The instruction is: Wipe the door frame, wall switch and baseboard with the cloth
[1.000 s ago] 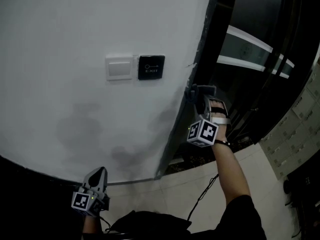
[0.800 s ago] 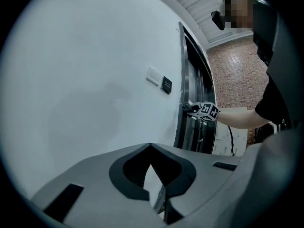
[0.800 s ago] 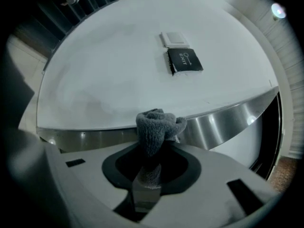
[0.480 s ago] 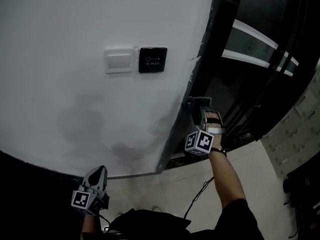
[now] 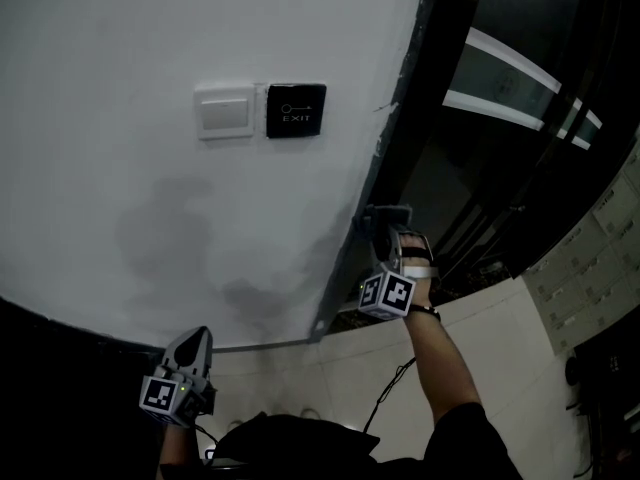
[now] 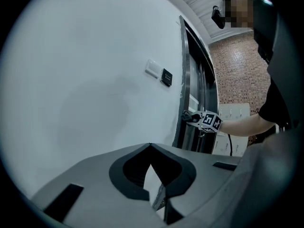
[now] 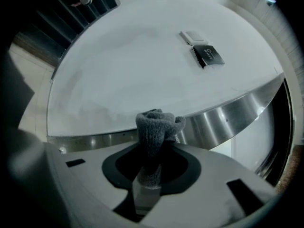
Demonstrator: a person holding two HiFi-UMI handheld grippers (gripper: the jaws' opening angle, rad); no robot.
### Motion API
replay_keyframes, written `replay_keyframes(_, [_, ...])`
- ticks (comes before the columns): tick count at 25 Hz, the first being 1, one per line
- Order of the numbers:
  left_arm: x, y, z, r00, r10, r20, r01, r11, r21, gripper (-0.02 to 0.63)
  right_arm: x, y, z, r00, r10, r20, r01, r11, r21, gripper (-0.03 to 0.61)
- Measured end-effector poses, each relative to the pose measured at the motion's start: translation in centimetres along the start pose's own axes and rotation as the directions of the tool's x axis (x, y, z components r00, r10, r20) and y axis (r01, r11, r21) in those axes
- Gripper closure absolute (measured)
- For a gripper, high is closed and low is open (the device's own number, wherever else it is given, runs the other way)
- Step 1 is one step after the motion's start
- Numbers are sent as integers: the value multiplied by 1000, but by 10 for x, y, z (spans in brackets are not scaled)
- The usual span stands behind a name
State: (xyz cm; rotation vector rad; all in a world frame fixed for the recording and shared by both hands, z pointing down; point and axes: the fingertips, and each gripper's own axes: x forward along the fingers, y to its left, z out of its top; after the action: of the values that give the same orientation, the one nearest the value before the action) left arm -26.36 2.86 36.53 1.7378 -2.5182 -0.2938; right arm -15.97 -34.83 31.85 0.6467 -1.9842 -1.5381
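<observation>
- Head view: your right gripper is raised to the door frame, well below the switch height. Its jaws pinch a grey cloth.
- The cloth sits right at the frame's edge, where the frame meets the white wall.
- The wall switch is a white plate. A black exit button is just beside it, on the frame side. Both are well above the cloth.
- Your left gripper hangs low near the foot of the wall, apart from it, with its tips drawn to a point.
- Left gripper view: the left gripper has its jaws together but for a thin slit, with nothing between them. It faces bare wall.
- The right gripper shows far off, at the frame.
- Right gripper view: the right gripper is clamped on the cloth. The cloth bunches up above the jaws.
- The bunch lies over the line between the wall and the steel frame. You can't tell contact for sure here.
- The switch and the exit button sit further up the wall, well apart from the cloth.
</observation>
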Motion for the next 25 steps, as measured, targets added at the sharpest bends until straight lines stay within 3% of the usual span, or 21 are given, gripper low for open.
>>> replay_keyframes(14, [12, -14, -10, 999, -16, -43, 17, 1000, 13, 623, 7, 71, -14, 992, 126, -9, -126, 992, -6, 485])
replay_keyframes(25, [17, -15, -19, 996, -14, -90, 15, 1000, 12, 623, 8, 130, -26, 962, 266, -56, -265, 964, 17, 485])
